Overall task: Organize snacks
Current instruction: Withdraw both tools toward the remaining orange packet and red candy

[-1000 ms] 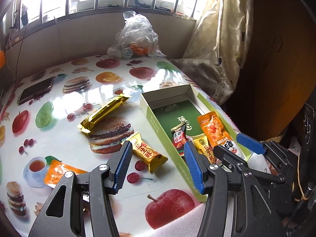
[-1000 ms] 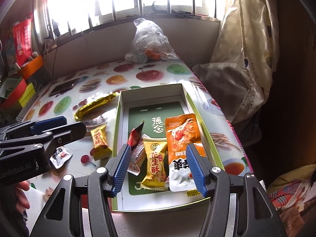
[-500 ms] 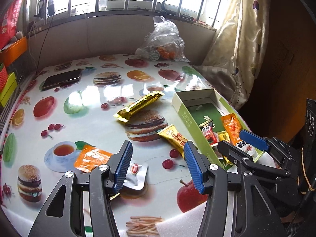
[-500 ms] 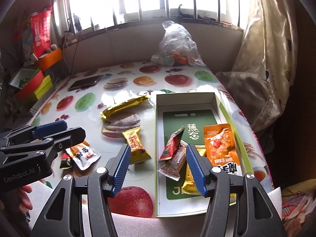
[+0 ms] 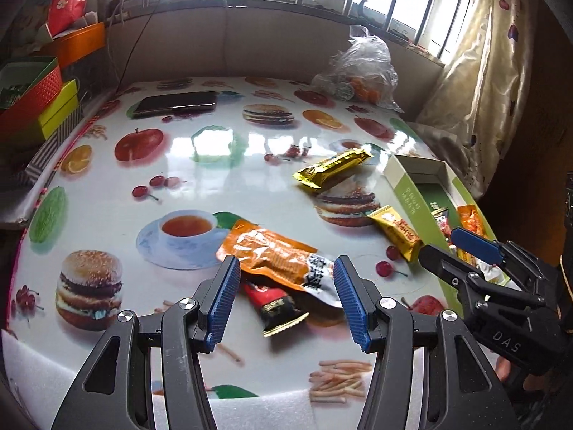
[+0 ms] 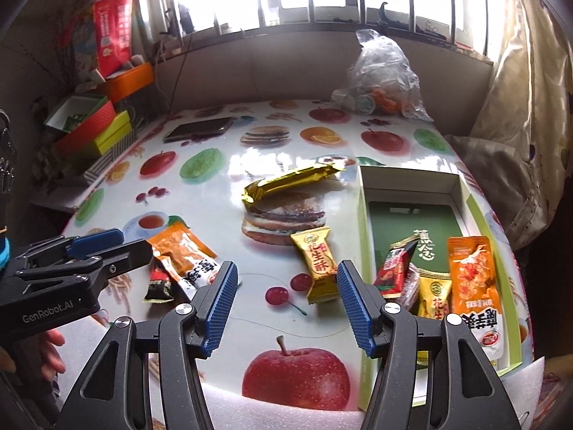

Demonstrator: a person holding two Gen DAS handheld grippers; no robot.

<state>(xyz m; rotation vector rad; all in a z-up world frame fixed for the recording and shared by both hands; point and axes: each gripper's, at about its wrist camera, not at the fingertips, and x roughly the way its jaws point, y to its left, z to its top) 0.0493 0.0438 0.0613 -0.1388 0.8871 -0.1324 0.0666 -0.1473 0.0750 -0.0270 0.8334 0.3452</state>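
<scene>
Left wrist view: the green box (image 5: 412, 193) is cut off by the right gripper (image 5: 462, 251), which hides most of the packets inside. Right wrist view shows the interior plainly: red packet (image 6: 395, 268), yellow packet (image 6: 435, 295) and orange packet (image 6: 472, 279) lie at the near end, the yellow one partly under its neighbours.

On the fruit-print table (image 5: 215, 165): orange snack pouch (image 5: 272, 256) overlaps a red-black sachet (image 5: 275, 302), both between the left gripper (image 5: 286, 299) fingers, unpinched; tongs spread. In the right view the left gripper (image 6: 104, 247) covers the pouch's far corner.

Right gripper tongs spread, empty, over the yellow peanut candy (image 6: 318, 261), just left of the box. Gold bar (image 6: 290, 181) lies farther back. Phone (image 5: 175, 102) and clear plastic bag (image 5: 361, 71) sit near the wall; the bag's contents are indistinct.
</scene>
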